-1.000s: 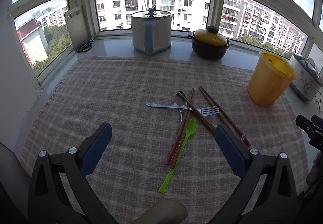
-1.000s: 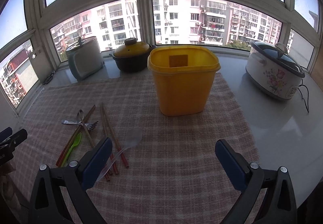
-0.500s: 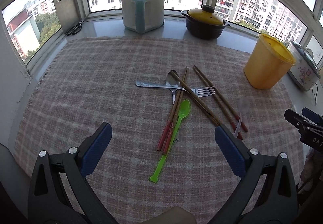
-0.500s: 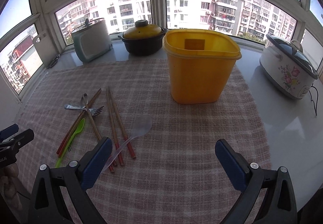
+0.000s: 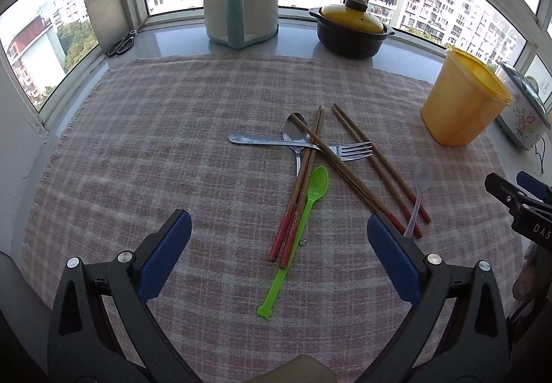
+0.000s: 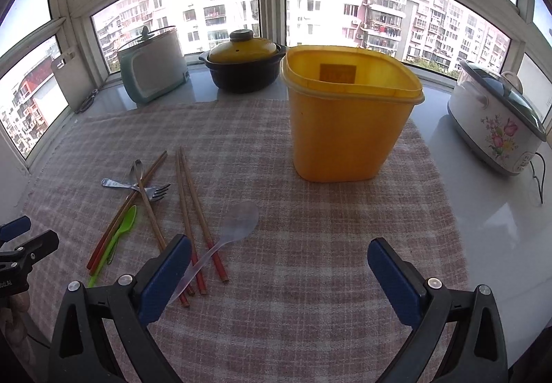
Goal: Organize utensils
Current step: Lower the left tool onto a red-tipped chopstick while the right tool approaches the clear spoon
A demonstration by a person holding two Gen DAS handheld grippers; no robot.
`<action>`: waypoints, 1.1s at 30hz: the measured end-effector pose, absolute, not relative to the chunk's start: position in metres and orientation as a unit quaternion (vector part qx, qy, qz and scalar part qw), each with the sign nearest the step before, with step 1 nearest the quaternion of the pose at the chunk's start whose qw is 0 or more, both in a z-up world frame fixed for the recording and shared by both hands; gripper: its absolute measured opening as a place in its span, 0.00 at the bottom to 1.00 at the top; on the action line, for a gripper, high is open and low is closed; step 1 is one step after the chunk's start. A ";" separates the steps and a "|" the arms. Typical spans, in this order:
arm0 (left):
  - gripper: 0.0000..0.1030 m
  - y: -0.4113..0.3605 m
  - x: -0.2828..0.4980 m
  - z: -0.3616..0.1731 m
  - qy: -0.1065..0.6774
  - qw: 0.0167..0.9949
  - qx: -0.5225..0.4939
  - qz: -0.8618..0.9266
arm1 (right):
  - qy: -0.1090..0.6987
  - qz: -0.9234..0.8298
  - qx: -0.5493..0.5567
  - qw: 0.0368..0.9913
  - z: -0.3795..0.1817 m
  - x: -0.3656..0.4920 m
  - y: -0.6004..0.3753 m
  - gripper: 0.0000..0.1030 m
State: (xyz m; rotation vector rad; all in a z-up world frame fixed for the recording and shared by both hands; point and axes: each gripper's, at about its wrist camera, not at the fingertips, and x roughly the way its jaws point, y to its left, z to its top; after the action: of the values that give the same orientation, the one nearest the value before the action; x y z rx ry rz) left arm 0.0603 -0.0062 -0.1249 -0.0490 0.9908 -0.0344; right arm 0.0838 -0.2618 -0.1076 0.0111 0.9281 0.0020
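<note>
Utensils (image 5: 310,162) ahead of spread, empty left claw (image 5: 278,252).

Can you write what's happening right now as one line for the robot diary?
left gripper: open, empty | right gripper: open, empty | utensils: piled on cloth | yellow bin: empty

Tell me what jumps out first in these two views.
The tall yellow bin stands open-topped on the checked cloth, dead ahead of the open right claw. Left of it lies a crossed heap of chopsticks, a fork and a bright green spoon, before the open left claw.
</note>
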 end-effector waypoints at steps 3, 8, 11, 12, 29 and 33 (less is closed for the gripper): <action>1.00 -0.003 0.062 -0.127 0.475 0.880 -0.024 -0.013 | 0.439 0.003 0.005 0.898 -0.107 0.085 -0.259 1.00; 0.98 0.004 0.064 -0.128 0.470 0.882 -0.027 -0.005 | 0.429 0.011 -0.003 0.903 -0.108 0.088 -0.251 1.00; 0.98 0.009 0.064 -0.128 0.463 0.886 -0.034 -0.004 | 0.430 0.017 -0.005 0.903 -0.109 0.089 -0.247 1.00; 0.98 0.011 0.064 -0.128 0.462 0.886 -0.035 -0.005 | 0.430 0.020 -0.005 0.902 -0.109 0.090 -0.246 1.00; 0.81 0.037 0.072 -0.161 0.517 0.853 -0.047 -0.043 | 0.485 0.052 0.000 0.873 -0.128 0.107 -0.239 1.00; 0.62 0.031 0.081 -0.171 0.540 0.837 -0.057 -0.076 | 0.498 0.069 -0.011 0.864 -0.134 0.114 -0.233 0.94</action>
State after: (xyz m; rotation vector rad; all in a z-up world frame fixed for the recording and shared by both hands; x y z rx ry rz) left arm 0.0814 0.0310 -0.1707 -0.1212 1.1420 -0.1618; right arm 0.1140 -0.2330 -0.1336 -0.0232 1.0436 0.1439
